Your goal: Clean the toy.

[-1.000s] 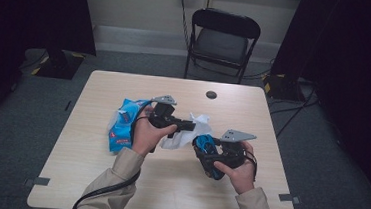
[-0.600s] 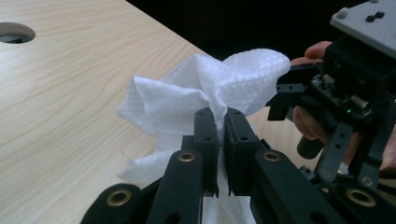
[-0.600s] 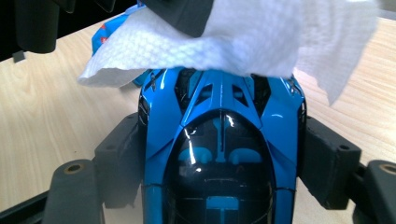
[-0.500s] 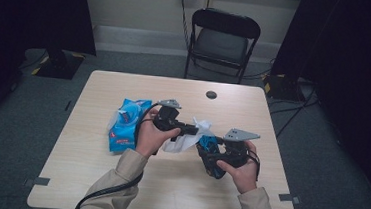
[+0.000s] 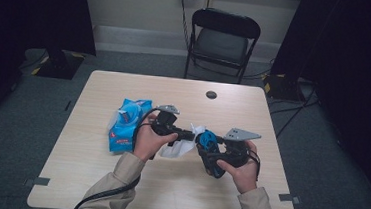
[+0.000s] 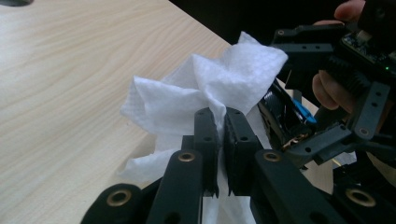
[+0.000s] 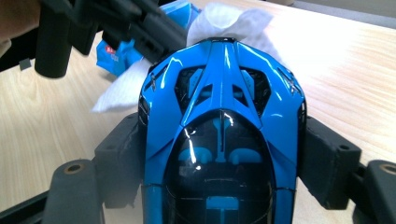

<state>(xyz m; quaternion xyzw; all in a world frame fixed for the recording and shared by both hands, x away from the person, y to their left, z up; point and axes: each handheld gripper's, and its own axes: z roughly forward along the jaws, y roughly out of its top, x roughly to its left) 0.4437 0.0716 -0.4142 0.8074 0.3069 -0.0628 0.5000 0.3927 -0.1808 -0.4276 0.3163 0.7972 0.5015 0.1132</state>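
A glossy blue toy car [image 7: 222,93] sits nose-up between the pads of my right gripper [image 7: 224,156], which is shut on its sides. In the high view the toy car [image 5: 206,137] is held just above the table by the right gripper [image 5: 210,154]. My left gripper [image 6: 222,135] is shut on a crumpled white wipe [image 6: 219,84]. The wipe [image 7: 224,18] lies against the car's front end, and the left gripper [image 5: 191,134] points right at the car.
A blue pack of wipes [image 5: 124,125] lies on the wooden table [image 5: 92,177] left of the hands. A small black round disc [image 5: 211,94] sits near the far edge. A black folding chair [image 5: 224,37] stands behind the table.
The left gripper with the wipe has shifted a little to the right, onto the car's front. The right hand and the car have stayed put.
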